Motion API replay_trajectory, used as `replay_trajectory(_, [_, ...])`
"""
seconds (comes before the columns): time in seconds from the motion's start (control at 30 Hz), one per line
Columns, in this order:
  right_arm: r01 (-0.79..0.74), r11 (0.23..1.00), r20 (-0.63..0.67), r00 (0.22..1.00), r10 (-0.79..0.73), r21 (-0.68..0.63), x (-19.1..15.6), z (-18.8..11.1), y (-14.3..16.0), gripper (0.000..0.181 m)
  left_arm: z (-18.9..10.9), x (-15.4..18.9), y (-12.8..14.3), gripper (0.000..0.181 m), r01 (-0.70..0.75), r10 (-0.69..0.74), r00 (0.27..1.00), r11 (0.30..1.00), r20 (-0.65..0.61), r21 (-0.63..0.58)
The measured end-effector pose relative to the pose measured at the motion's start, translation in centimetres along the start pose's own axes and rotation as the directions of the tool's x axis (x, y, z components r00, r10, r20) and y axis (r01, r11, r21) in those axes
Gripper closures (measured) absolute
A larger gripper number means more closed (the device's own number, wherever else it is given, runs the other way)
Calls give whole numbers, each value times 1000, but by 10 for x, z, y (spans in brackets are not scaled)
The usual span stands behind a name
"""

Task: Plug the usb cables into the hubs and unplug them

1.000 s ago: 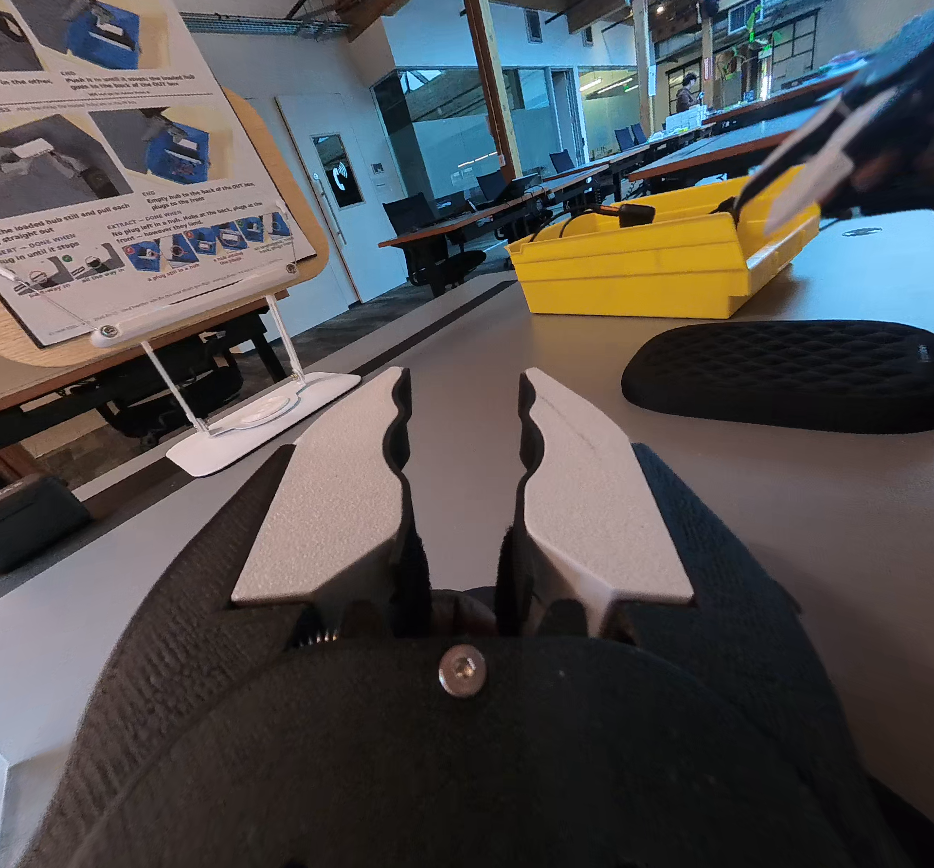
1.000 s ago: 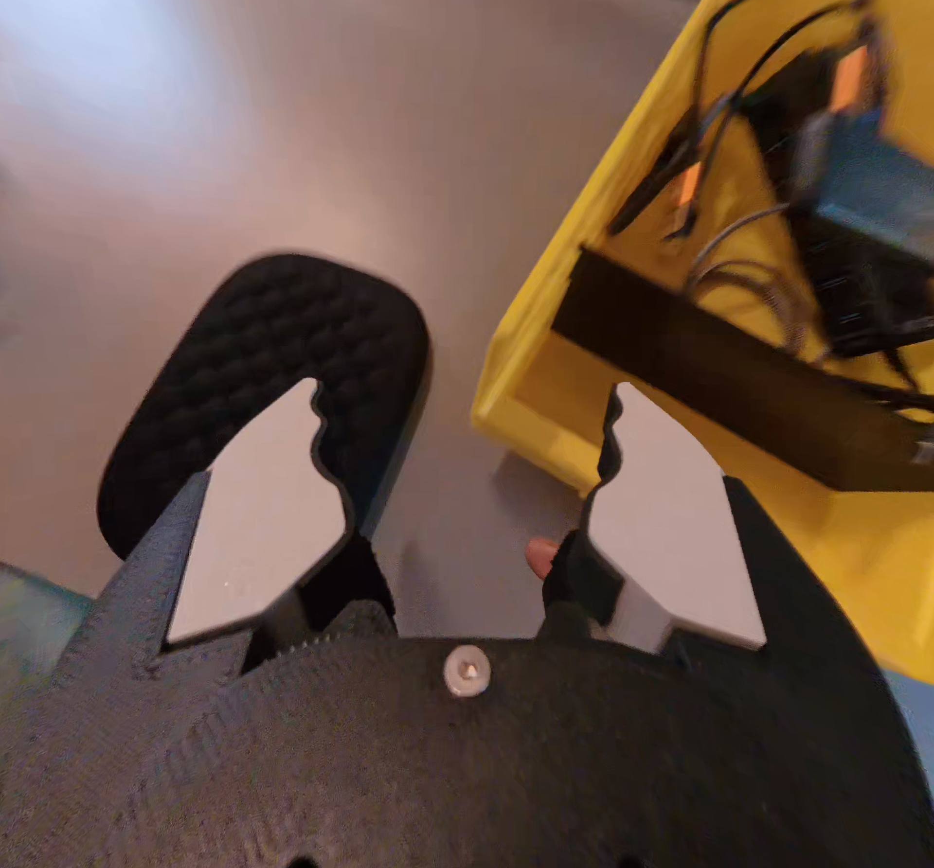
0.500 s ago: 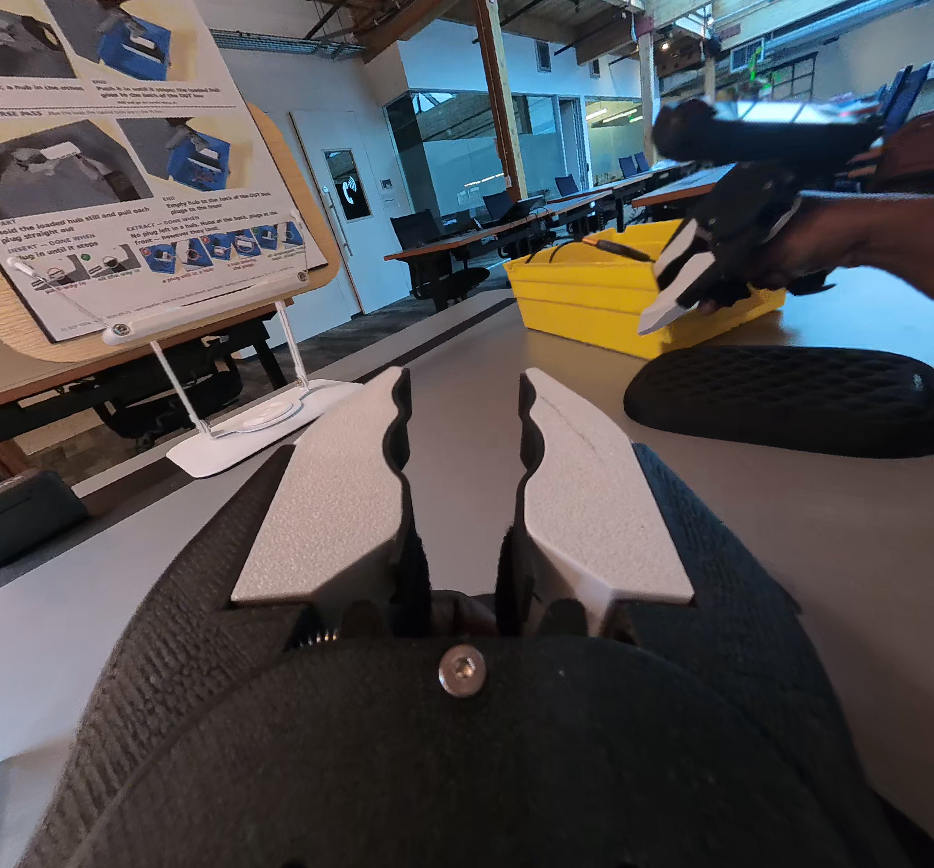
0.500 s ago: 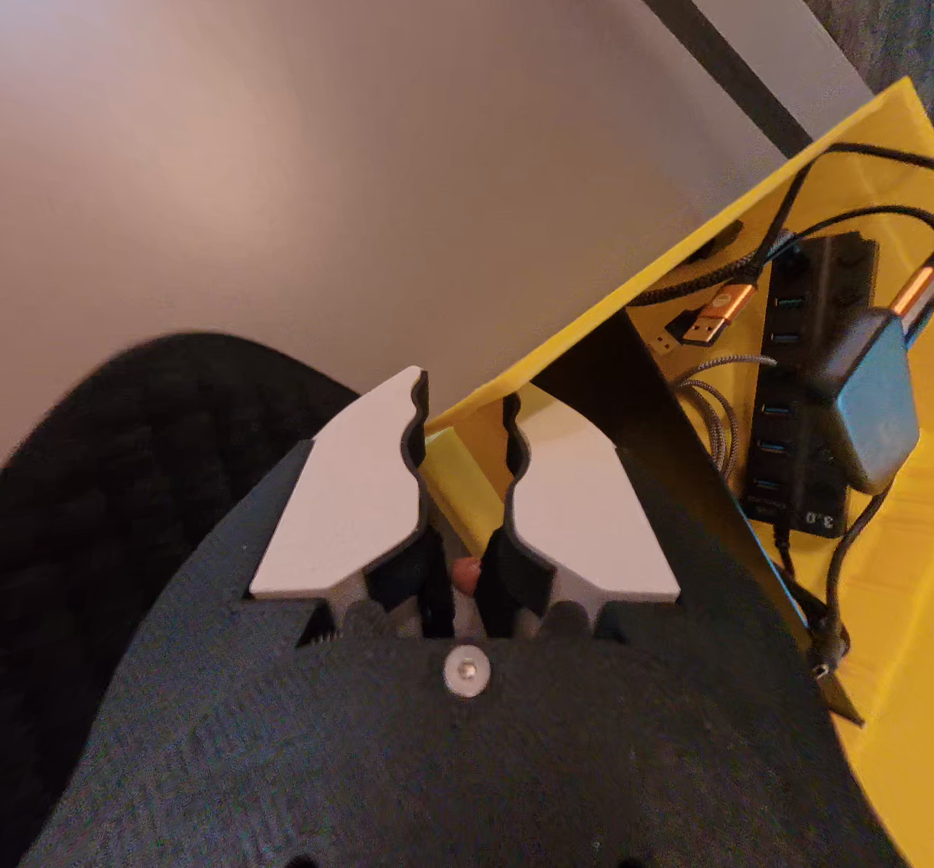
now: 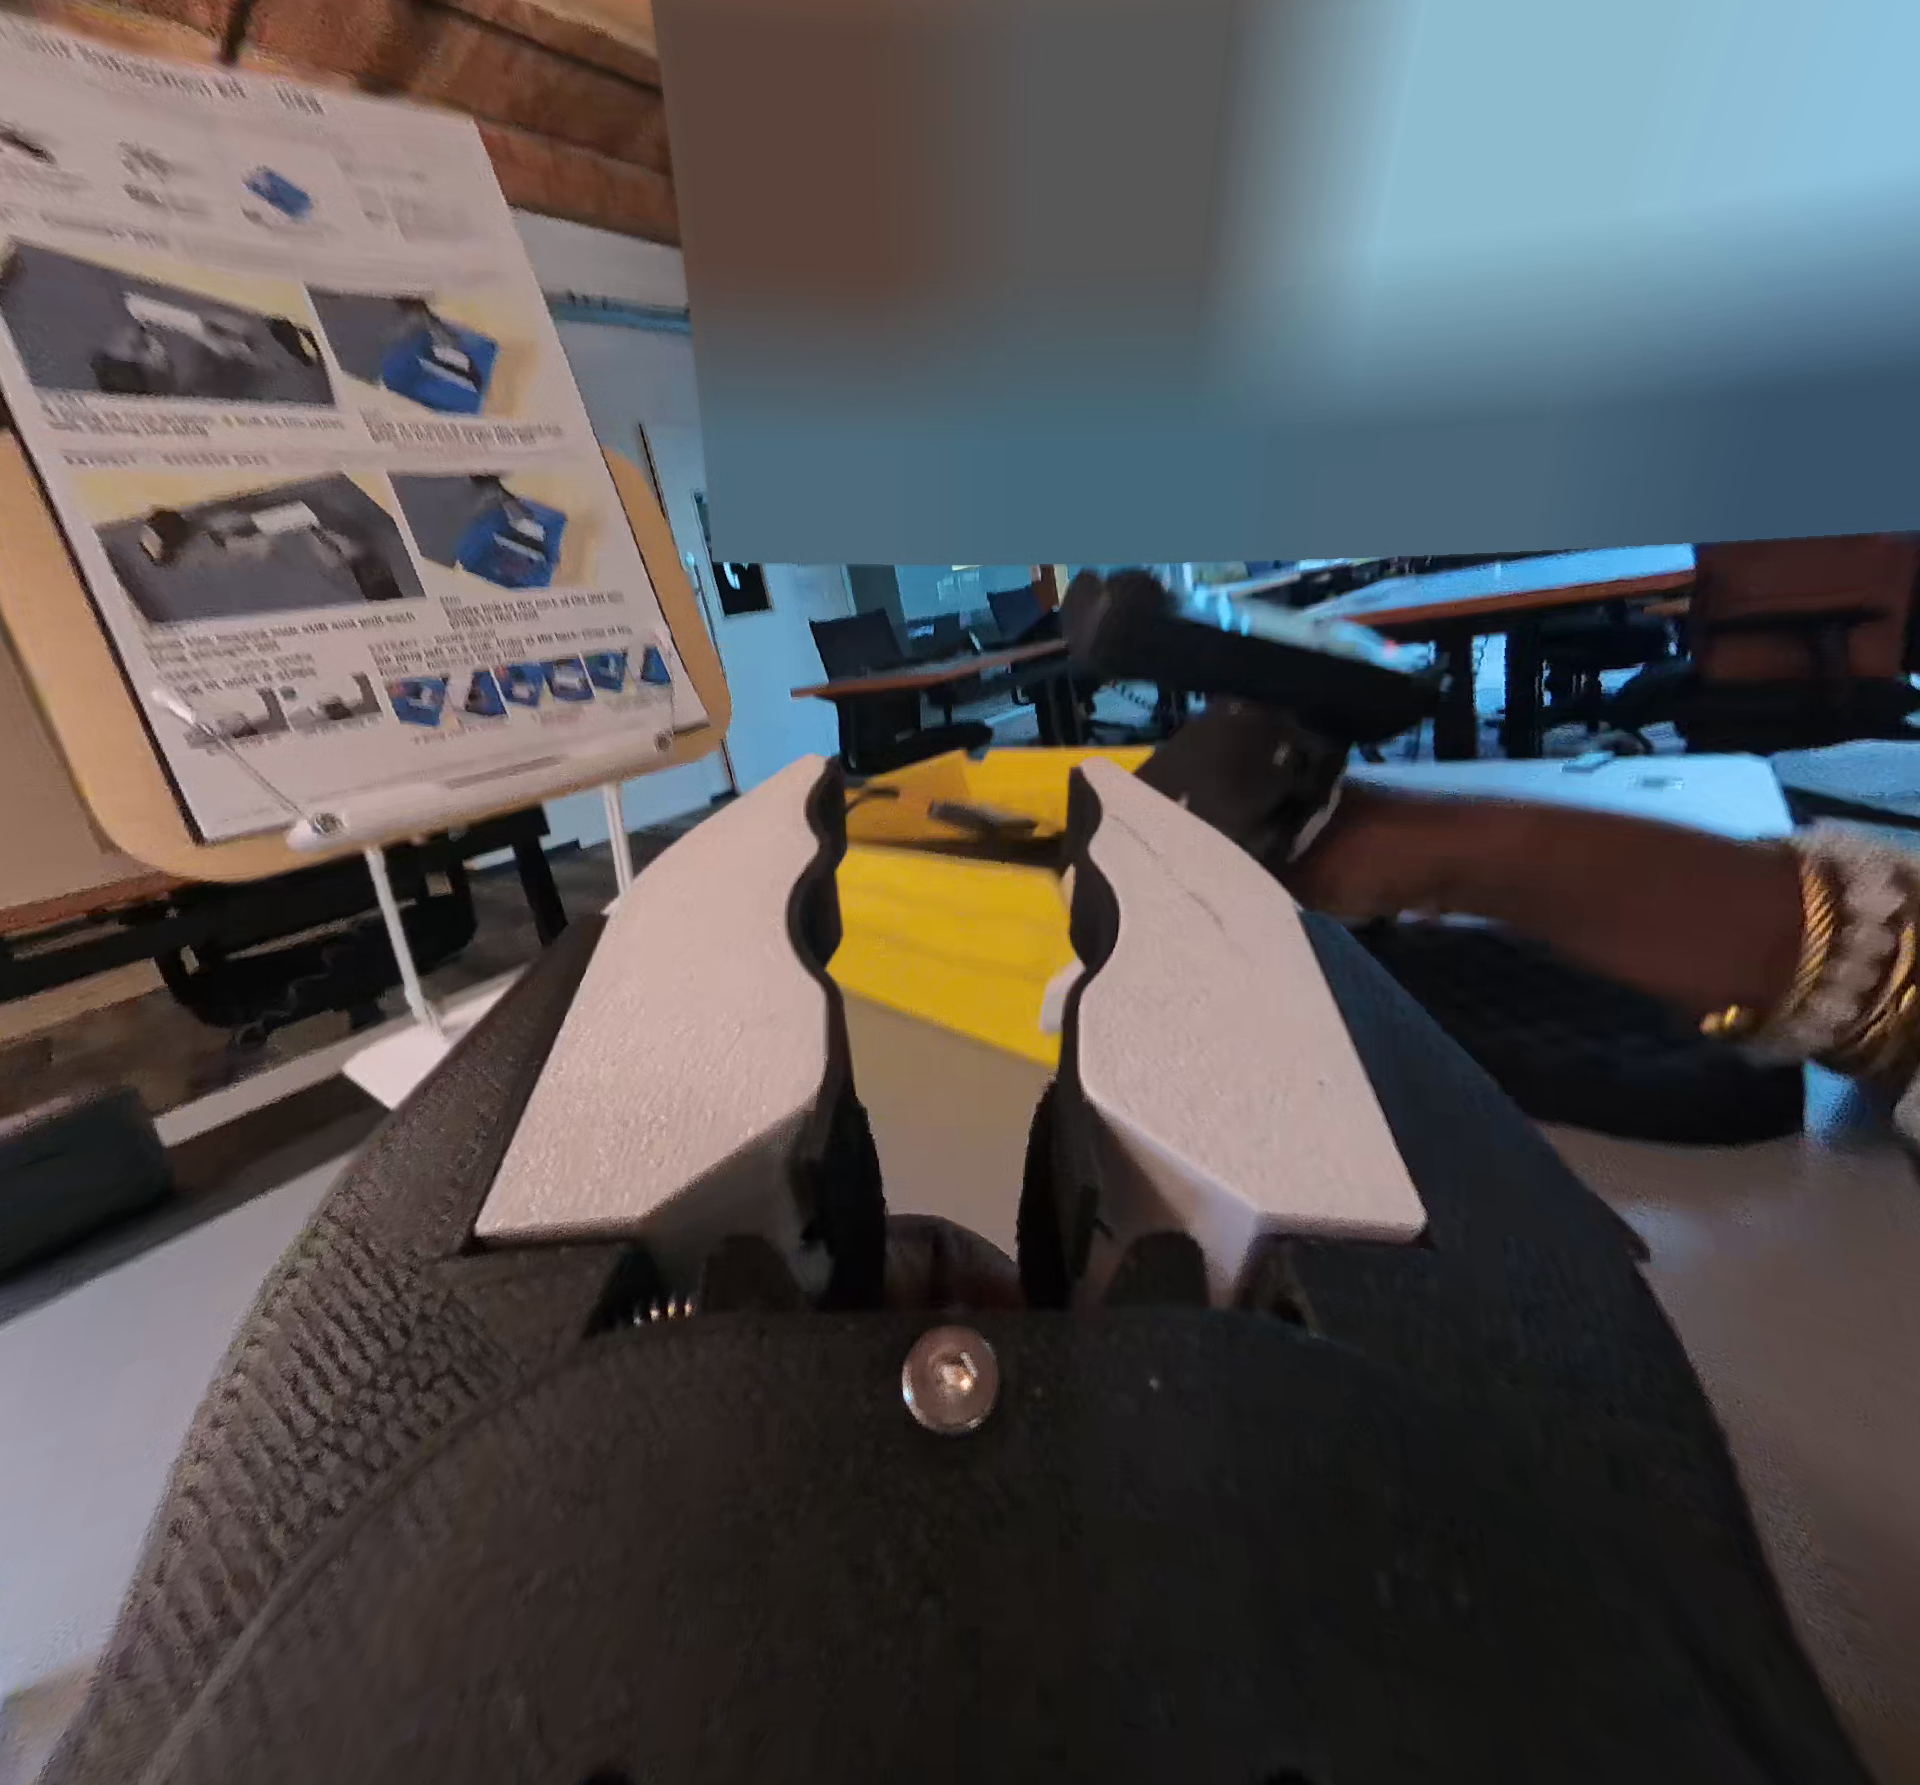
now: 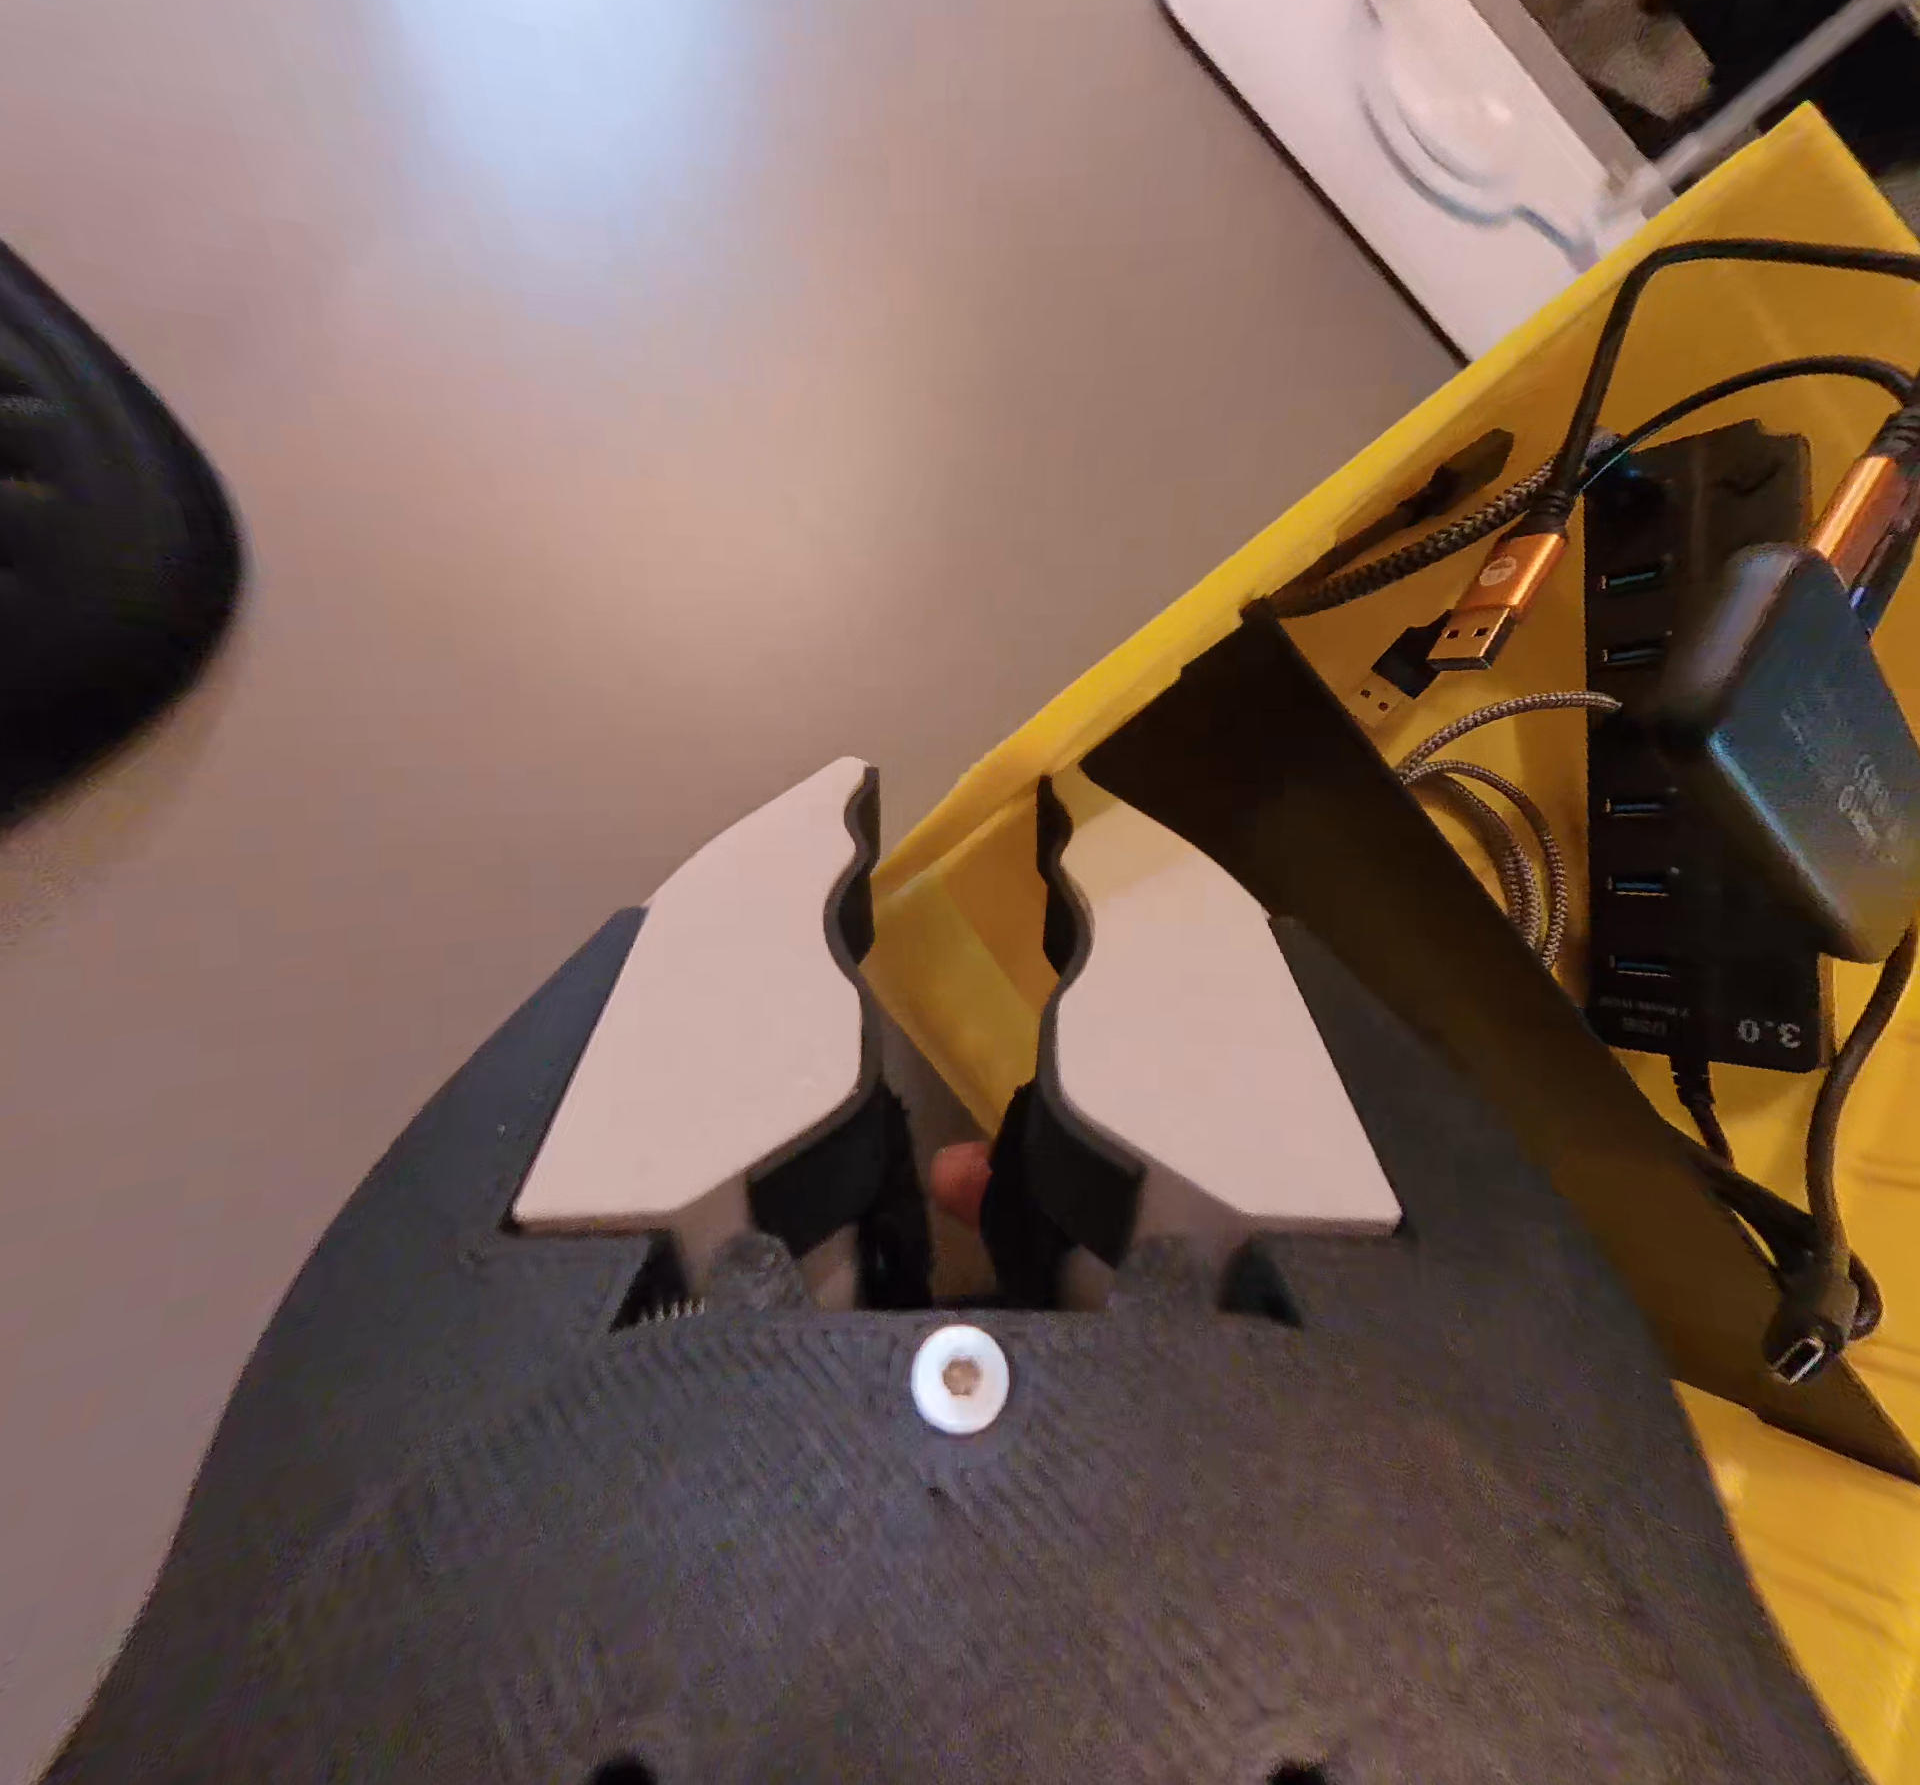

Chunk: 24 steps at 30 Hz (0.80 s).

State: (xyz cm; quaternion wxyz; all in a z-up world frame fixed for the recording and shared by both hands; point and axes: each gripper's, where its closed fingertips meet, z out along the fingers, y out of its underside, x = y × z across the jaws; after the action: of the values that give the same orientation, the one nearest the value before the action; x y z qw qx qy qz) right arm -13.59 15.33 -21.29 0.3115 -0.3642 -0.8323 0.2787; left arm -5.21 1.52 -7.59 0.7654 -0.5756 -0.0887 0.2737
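Over the yellow bin (image 6: 1091, 779), right hand-held gripper (image 6: 956, 805) hovers.

A grey tabletop (image 6: 623, 385) is shown under soft overhead glare. Beyond it, long wooden desks (image 5: 1507, 597) and black office chairs (image 5: 883, 686) are seen. A timber ceiling (image 5: 436, 0) and a white wall (image 5: 613, 343) are visible at left.

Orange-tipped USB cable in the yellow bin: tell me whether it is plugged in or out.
Out. The orange-tipped USB cable has its metal plug end bare, lying on the yellow bin floor beside the black hub, not in a port.
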Motion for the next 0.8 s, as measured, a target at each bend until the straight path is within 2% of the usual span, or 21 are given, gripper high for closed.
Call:
replay_trajectory(0.1, [49, 998, 64, 997, -52, 40, -30, 12, -26, 153, -16, -9, -42, 141, -30, 29, 999, 998, 24, 50])
replay_trajectory(0.2, [112, 991, 120, 985, -120, 79, -60, 22, -50, 152, -43, -28, -75, 141, -107, 101, 989, 993, 106, 50])
replay_trajectory(0.27, [156, 983, 160, 972, -170, 97, -80, 27, -64, 152, -67, -48, -91, 141, -149, 142, 972, 988, 187, 26])
replay_trajectory(0.33, [196, 974, 194, 957, -215, 111, -97, 31, -76, 152, -99, -79, -96, 140, -194, 205, 928, 979, 310, -64])
replay_trajectory(0.4, [232, 963, 225, 940, -257, 134, -114, 34, -86, 151, -142, -122, -88, 141, -211, 295, 830, 952, 474, -224])
replay_trajectory(0.5, [248, 953, 275, 917, -290, 175, -133, 37, -98, 150, -219, -176, -63, 134, -92, 386, 666, 892, 639, -443])
replay_trajectory(0.53, [255, 948, 293, 907, -303, 192, -139, 37, -101, 146, -242, -187, -51, 129, -32, 396, 635, 872, 663, -489])
replay_trajectory(0.63, [206, 940, 328, 898, -292, 273, -149, 28, -110, 139, -290, -203, -18, 116, 156, 343, 613, 831, 712, -534])
replay_trajectory(0.8, [67, 902, 274, 941, -199, 427, -148, -3, -133, 131, -313, -206, 9, 116, 256, 291, 629, 797, 721, -546])
